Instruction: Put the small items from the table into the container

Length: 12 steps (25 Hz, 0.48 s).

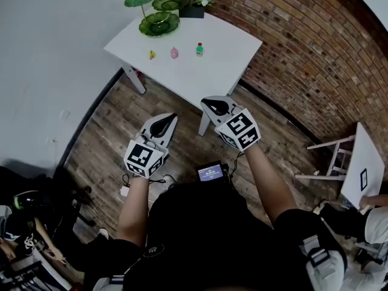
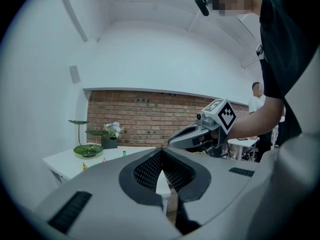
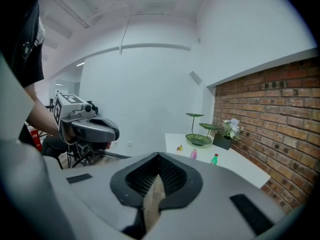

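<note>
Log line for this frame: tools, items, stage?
stage: not begun | left tool: shut, empty | right tool: shut, empty | both short of table | yellow item, pink item, green bottle: on table, untouched | green tiered dish: beside them

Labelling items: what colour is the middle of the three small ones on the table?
The middle item is pink, clearest in the head view.

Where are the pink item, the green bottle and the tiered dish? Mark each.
pink item (image 1: 174, 53), head view, its middle.
green bottle (image 1: 199, 50), head view, its body.
tiered dish (image 1: 159, 24), head view, bare middle of the bottom tier.
</note>
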Available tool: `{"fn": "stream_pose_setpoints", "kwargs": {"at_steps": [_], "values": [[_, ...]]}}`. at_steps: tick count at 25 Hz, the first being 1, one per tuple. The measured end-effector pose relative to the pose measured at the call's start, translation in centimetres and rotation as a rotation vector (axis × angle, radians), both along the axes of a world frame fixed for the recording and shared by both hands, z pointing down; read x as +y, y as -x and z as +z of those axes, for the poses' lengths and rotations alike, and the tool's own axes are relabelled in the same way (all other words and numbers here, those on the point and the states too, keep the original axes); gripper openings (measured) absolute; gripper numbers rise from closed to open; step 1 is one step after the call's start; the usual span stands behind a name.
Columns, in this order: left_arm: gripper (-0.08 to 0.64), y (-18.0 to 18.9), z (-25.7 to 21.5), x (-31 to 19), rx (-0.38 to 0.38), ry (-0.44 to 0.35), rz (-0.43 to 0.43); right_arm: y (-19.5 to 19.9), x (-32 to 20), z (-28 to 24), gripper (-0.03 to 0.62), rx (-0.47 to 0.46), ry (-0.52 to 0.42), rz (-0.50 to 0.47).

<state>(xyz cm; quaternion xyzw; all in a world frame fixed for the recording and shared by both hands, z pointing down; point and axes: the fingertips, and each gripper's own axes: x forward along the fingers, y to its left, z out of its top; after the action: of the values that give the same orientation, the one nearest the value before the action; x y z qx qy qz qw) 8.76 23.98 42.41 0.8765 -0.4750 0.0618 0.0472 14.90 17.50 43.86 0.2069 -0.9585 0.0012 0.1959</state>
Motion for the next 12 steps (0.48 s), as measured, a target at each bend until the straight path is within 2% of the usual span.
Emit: {"fn": "stream_pose_setpoints", "kwargs": {"at_steps": [12], "values": [[0.009,-2.1,0.7,-0.9,-0.011,0.022,-0.058,-2.0,-1.2,0.5,0.014,-0.017,0.024,-0.050]]}}
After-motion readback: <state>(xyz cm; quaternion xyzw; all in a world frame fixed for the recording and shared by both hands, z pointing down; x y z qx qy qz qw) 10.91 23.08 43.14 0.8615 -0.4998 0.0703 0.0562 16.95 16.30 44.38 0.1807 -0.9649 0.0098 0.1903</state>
